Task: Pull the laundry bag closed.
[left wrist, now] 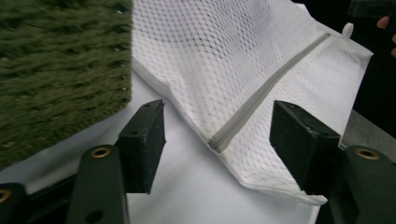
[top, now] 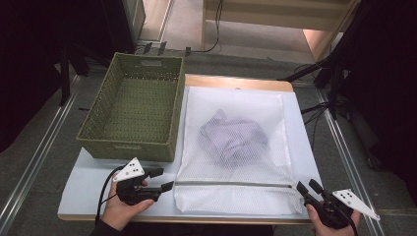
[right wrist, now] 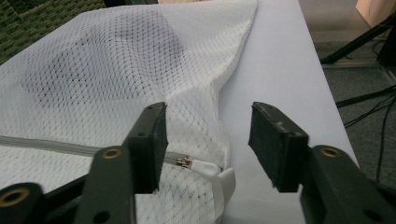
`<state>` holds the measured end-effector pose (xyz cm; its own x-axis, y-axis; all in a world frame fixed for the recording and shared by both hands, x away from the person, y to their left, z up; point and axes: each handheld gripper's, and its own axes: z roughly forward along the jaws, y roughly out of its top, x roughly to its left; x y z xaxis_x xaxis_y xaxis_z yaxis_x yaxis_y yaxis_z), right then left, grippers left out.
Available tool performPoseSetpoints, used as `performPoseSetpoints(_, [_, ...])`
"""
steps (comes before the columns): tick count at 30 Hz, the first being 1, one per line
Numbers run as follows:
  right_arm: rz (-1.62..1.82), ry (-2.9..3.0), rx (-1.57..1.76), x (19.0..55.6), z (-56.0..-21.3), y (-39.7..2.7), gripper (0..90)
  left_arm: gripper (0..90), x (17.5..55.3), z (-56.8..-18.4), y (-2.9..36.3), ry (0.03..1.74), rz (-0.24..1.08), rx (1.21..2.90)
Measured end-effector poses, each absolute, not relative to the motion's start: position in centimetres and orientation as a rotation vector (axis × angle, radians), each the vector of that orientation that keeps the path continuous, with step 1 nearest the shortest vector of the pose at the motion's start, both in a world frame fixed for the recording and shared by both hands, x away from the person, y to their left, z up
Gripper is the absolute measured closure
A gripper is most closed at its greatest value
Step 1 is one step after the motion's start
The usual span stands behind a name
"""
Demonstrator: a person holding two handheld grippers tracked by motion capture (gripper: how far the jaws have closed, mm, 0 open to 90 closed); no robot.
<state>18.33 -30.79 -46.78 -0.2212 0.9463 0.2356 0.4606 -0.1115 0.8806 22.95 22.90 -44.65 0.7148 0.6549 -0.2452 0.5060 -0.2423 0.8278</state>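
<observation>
A white mesh laundry bag (top: 231, 105) lies flat on the white tabletop (top: 301, 132), with a crumpled pale lilac garment (top: 233, 137) inside. A grey zipper (top: 236, 185) runs across its near end. My left gripper (top: 164, 179) is at the bag's near left corner, open. In the left gripper view, the zipper's end (left wrist: 215, 143) lies between the spread jaws of the left gripper (left wrist: 217, 126), untouched. My right gripper (top: 307, 186) is at the near right corner, open. In the right gripper view, the zipper pull (right wrist: 198, 164) and bag edge lie between the spread jaws of the right gripper (right wrist: 208, 126).
An empty green woven basket (top: 130, 147) stands on the table's left half, its side touching the bag's left edge, and shows as a green wall (left wrist: 56, 70) in the left gripper view. Black stand legs and cables (top: 319, 73) are on the floor to the right.
</observation>
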Motion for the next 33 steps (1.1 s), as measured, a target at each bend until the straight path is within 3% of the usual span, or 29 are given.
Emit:
performPoseSetpoints(8, [1.269,1.689,1.519,19.0,-46.5,-30.5,21.7,5.5,22.8,-44.3,24.6,0.923,0.286,1.879])
performPoseSetpoints(15, [1.267,1.677,1.497,20.2,-46.4,-30.6,0.0,1.2,23.0,-44.1,26.6,0.951,0.331,1.839])
performPoseSetpoints(27, [1.267,1.614,1.542,20.8,-47.2,-32.5,0.0,0.0,23.0,-43.9,28.9,0.998,0.417,1.835])
performPoseSetpoints(33, [1.291,1.617,1.540,20.5,-47.6,-33.0,0.0,0.0,22.4,-43.7,31.1,1.013,0.457,1.748])
